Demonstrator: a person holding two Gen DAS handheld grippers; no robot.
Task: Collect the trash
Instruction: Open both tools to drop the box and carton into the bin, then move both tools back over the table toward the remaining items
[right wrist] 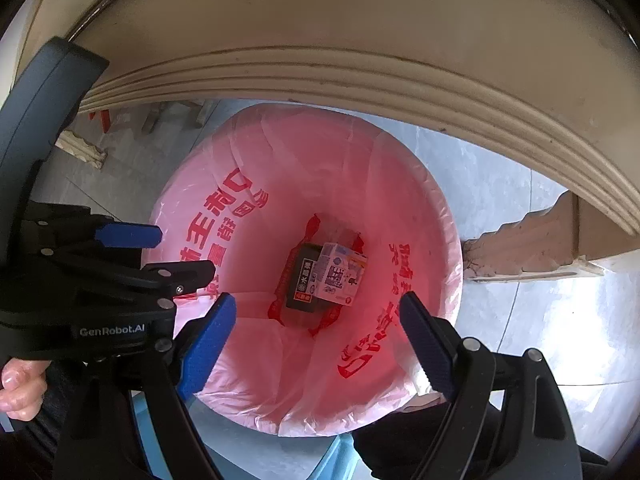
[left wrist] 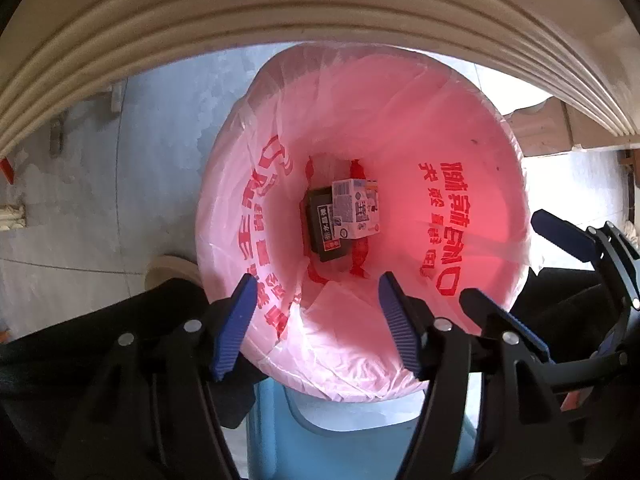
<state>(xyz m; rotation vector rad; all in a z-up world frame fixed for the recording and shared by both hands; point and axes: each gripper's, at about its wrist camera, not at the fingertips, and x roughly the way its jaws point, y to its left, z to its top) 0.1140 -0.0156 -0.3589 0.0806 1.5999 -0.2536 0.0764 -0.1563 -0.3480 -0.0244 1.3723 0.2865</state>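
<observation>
Both grippers hang over the mouth of a bin (left wrist: pixel 508 184) lined with a pink bag (left wrist: pixel 400 120) printed in red characters. The left gripper (left wrist: pixel 316 320) has its jaws released, with nothing between them; the right gripper (right wrist: pixel 316 344) is likewise spread wide and empty. At the bottom of the bag lie a dark flat box (left wrist: pixel 322 224) and a white carton (left wrist: pixel 356 208), the carton resting partly on the box. The bag mouth is wide and unobstructed from above. A cream moulded desk edge (left wrist: pixel 320 12) overhangs the far rim of the bin. Grey floor tiles (left wrist: pixel 152 152) surround the bin. The print on both boxes is too small to read. The bin's outer wall is hidden by the bag.
</observation>
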